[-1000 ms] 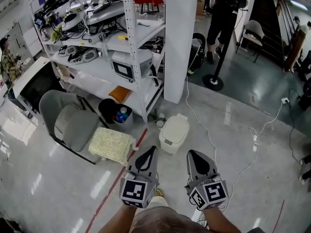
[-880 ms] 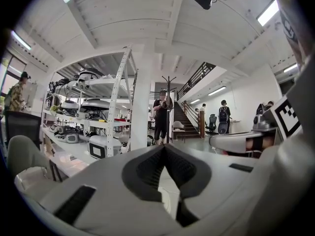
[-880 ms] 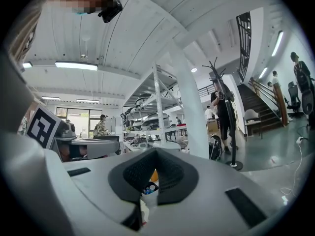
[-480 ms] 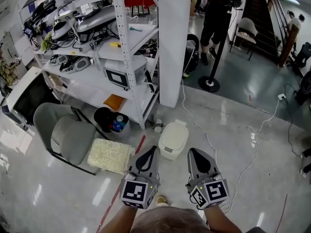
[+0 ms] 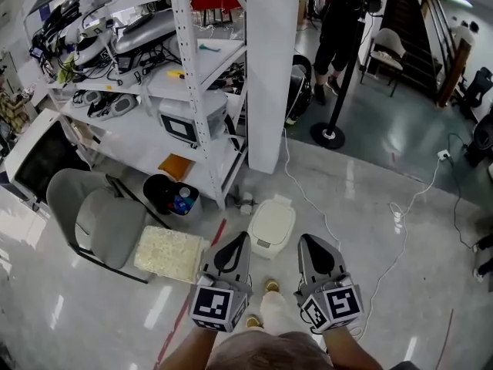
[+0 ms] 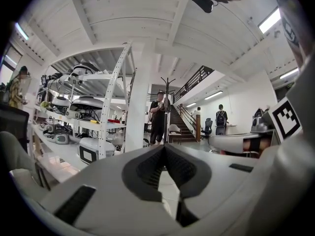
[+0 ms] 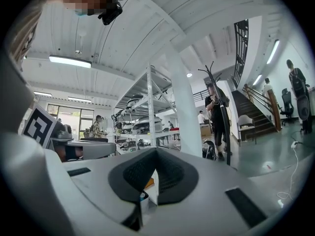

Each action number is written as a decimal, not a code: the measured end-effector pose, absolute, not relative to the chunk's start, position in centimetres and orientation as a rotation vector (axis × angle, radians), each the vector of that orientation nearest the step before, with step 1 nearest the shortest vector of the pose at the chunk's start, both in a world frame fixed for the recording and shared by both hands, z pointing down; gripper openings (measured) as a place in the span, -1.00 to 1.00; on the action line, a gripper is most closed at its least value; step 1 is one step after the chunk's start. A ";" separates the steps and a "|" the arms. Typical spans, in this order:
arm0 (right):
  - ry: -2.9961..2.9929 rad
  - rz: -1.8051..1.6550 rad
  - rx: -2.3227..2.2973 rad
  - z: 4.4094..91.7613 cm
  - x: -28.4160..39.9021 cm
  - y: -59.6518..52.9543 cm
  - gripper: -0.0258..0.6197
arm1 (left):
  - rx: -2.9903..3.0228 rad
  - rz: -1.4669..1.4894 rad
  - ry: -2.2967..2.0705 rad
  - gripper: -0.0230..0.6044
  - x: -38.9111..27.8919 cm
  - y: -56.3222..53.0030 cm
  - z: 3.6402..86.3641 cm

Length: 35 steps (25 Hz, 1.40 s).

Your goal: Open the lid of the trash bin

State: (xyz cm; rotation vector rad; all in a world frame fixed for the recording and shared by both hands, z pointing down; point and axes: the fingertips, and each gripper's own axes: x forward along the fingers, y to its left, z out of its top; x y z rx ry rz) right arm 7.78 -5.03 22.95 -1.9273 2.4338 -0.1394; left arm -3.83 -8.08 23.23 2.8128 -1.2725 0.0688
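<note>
trash bin [image 5: 271, 226] lengthwise away (shut)

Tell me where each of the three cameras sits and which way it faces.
Head view: on the person's head, steeply down at the trash bin; left gripper, right gripper, forearms show.
Left gripper view: on the left gripper, facing forward across the room; shut jaws show.
Right gripper view: on the right gripper, same direction; shut jaws show.
All share the shelf rack.
</note>
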 end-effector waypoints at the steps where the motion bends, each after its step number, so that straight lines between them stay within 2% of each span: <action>1: 2.429 -0.135 -1.925 23.0 8.0 -5.4 -0.84 | 2.811 0.067 -1.273 -0.96 -3.7 -8.5 23.2; 16: 2.455 -0.125 -1.905 23.0 9.9 -11.0 -0.84 | 2.762 0.060 -1.315 -0.96 -2.5 -14.3 23.4; 35: 2.505 -0.176 -1.842 28.0 9.6 -18.8 -0.84 | 2.739 0.071 -1.328 -0.96 -1.4 -21.8 29.2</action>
